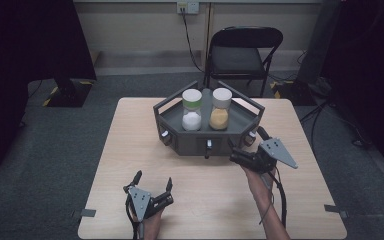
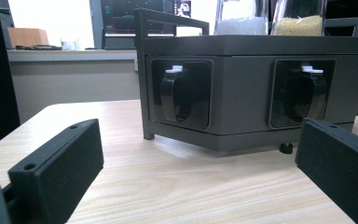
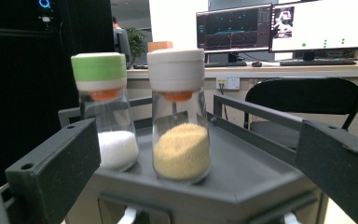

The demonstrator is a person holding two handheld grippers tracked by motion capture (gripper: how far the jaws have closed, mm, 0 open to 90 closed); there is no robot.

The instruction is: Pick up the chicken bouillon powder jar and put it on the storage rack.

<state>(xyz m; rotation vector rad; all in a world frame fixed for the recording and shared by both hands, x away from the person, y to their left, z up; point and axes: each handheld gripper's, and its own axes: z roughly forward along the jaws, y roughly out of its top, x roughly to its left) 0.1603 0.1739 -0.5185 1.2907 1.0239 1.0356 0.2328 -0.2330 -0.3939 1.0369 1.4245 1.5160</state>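
A: Tongs status? Left gripper [image 1: 154, 181] is sitting low over the desk [image 1: 130, 150] near its front edge, jaws spread wide and pinching nothing. Right gripper [image 1: 243, 145] is hovering by the front-right corner of the rack [image 1: 207, 142], jaws also spread apart and gripping nothing.

B: Confirming from the gripper views. In the left gripper view both jaws are standing far apart over bare wood, pointing at the rack's [image 2: 256, 93] front faces. In the right gripper view the jaws are framing the two jars, touching neither.

A: Going big to small. The desk is carrying everything. The rack, a dark grey hexagonal tray with rails, is sitting toward the back edge of the desk, roughly centred.

B: Two recessed pockets are showing on its lower faces, each holding a dark loop handle [image 2: 175, 95] with a white tab on top.

A: Jars are standing upright on the rack's deck, side by side, close but apart. The green-lidded jar [image 1: 192, 110] is holding white powder, on the left in the high view. The white-lidded jar [image 1: 220, 109] is holding yellow-tan grains.

B: Same in the right gripper view: green-lidded jar [image 3: 105, 112] left, white-lidded jar [image 3: 179, 116] nearer, orange inserts showing under both lids.

A: A black folding chair [image 1: 242, 52] is standing beyond the desk's back edge.
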